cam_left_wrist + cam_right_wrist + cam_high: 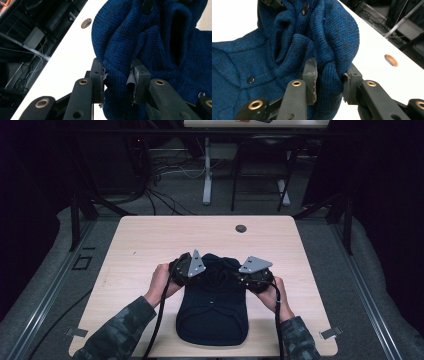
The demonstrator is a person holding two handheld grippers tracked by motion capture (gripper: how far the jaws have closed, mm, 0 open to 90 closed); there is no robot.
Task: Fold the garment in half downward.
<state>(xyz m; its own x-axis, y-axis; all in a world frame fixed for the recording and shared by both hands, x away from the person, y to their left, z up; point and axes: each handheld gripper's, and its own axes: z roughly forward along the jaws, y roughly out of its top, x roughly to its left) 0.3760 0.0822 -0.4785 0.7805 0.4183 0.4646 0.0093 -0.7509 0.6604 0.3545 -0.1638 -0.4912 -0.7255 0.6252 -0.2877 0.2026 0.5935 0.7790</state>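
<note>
Your sweater [212,312] lies on the table [150,235], long axis running from you toward the cable hole [241,228]. Its far end is bunched up short of that hole. Your left gripper [117,78] and right gripper [329,80] each pinch a fold there, level with each other, neither nearer. The high view leaves the jaws hidden under grey plates, and the sleeves are hard to make out.

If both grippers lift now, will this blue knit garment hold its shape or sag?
Probably sag: the blue knit garment already bunches in soft folds between the left gripper and right gripper. The ribbed knit looks grippy, so slipping seems unlikely. It looks light, and the lower part would likely drape down.
</note>
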